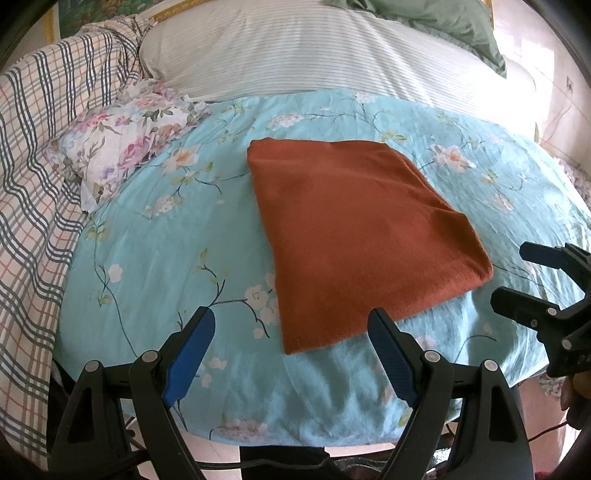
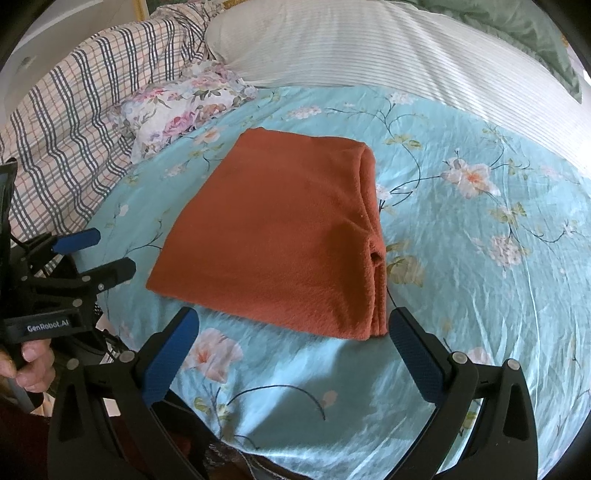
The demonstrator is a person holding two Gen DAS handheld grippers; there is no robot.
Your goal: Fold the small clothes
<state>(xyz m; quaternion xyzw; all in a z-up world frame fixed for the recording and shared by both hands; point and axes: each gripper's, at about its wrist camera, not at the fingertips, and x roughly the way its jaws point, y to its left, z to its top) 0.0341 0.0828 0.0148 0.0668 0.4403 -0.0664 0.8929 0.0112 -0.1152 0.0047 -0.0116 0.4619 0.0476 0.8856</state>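
Observation:
A rust-orange cloth (image 1: 354, 229) (image 2: 280, 229) lies folded into a flat rectangle on the turquoise floral sheet (image 1: 155, 258) (image 2: 480, 280); its stacked layers show along the right edge in the right wrist view. My left gripper (image 1: 291, 321) is open and empty, hovering just short of the cloth's near edge. My right gripper (image 2: 294, 319) is open too, its fingers straddling the near right corner without touching. Each gripper shows in the other view: the right gripper (image 1: 513, 275) beside the cloth's right corner, the left gripper (image 2: 110, 251) off its left side.
A floral pillow (image 1: 122, 147) and a plaid blanket (image 1: 37, 184) bunch up at the left. Behind the cloth lies a white striped pillow (image 1: 295, 51) with green fabric (image 1: 443, 22) on top. A hand (image 2: 29, 365) grips the left gripper's handle. The bed's edge runs just below the fingers.

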